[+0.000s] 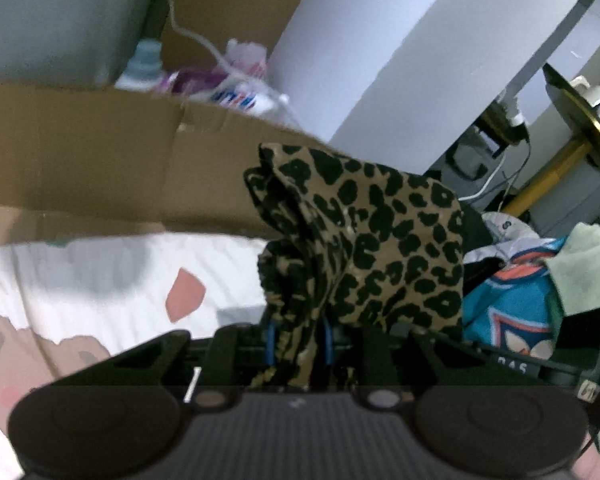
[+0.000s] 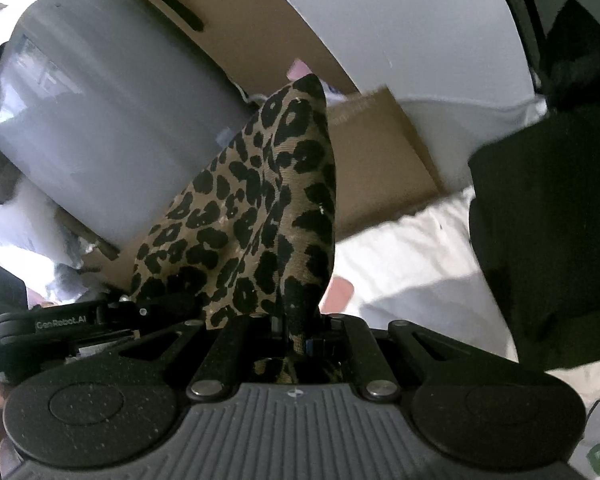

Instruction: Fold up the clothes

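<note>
A leopard-print garment (image 1: 360,240) of tan cloth with black spots is lifted off the bed by both grippers. In the left wrist view my left gripper (image 1: 300,344) is shut on a bunched fold of it, and the cloth rises in a crumpled peak ahead. In the right wrist view my right gripper (image 2: 300,340) is shut on another edge of the leopard-print garment (image 2: 260,208), which stands up in a taut point. The other gripper's black body (image 2: 60,324) shows at the left of that view. The fingertips are hidden by cloth.
A white bedsheet (image 1: 100,280) with pink shapes lies below. A cardboard box (image 1: 100,152) stands behind it, holding bottles and packets. A heap of other clothes (image 1: 520,288), teal and pale green, lies to the right. A dark garment (image 2: 552,220) and a grey appliance (image 2: 100,120) flank the right view.
</note>
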